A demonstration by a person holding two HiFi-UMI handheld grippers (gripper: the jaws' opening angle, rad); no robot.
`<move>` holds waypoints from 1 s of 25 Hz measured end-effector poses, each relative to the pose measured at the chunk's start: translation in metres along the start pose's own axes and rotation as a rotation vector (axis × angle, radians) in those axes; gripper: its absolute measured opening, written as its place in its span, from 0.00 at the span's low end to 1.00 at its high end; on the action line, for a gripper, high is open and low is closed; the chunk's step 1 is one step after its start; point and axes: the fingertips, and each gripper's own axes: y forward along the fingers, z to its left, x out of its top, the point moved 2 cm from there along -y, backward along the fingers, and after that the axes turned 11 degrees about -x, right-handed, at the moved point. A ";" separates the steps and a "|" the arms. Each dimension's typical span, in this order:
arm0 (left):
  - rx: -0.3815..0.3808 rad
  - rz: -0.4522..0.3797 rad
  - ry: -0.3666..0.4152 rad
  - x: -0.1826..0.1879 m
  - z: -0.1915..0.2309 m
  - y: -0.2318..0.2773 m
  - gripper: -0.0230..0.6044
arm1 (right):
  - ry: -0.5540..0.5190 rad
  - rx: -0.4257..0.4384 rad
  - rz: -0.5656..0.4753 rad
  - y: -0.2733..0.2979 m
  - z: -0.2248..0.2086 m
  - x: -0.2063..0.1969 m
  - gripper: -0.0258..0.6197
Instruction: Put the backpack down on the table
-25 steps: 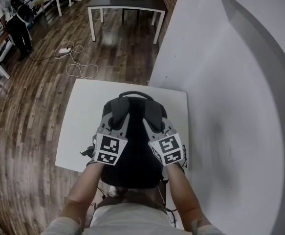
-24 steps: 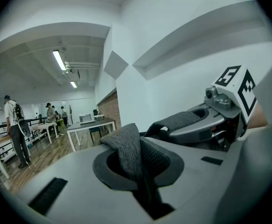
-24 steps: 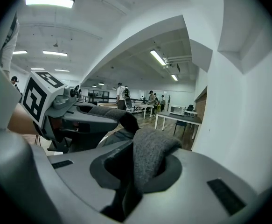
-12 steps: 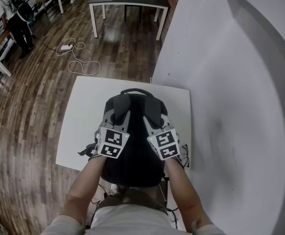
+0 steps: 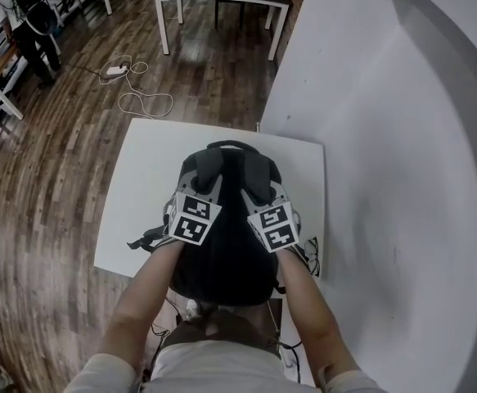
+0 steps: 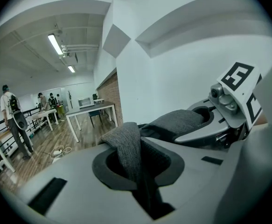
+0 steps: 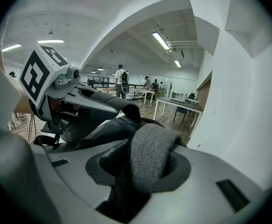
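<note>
Backpack (image 5: 226, 252) apparently resting on table (image 5: 140, 195); left gripper (image 5: 197, 188) clamps left strap (image 6: 126, 146) to steady it, right gripper (image 5: 263, 191) jaws opening around right strap (image 7: 152, 155) for release.

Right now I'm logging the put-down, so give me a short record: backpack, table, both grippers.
backpack: dark, straps facing up, over the table, lower end past its near edge
table: white, against the wall
contact: cannot tell whether the backpack rests fully on the table
left gripper: shut on left strap
right gripper: jaws opening, right strap between them
</note>
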 end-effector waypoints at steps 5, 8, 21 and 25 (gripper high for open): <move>0.007 0.020 -0.039 -0.008 0.002 0.011 0.12 | 0.007 -0.005 0.023 0.009 -0.005 -0.009 0.32; 0.013 0.038 -0.040 -0.011 0.003 0.017 0.12 | -0.010 -0.004 0.045 0.014 -0.004 -0.015 0.36; 0.011 0.151 -0.077 -0.037 0.000 0.035 0.23 | -0.088 0.019 0.102 0.024 -0.007 -0.031 0.43; 0.020 0.135 -0.091 -0.049 -0.002 0.033 0.38 | -0.081 0.023 0.094 0.019 -0.008 -0.033 0.44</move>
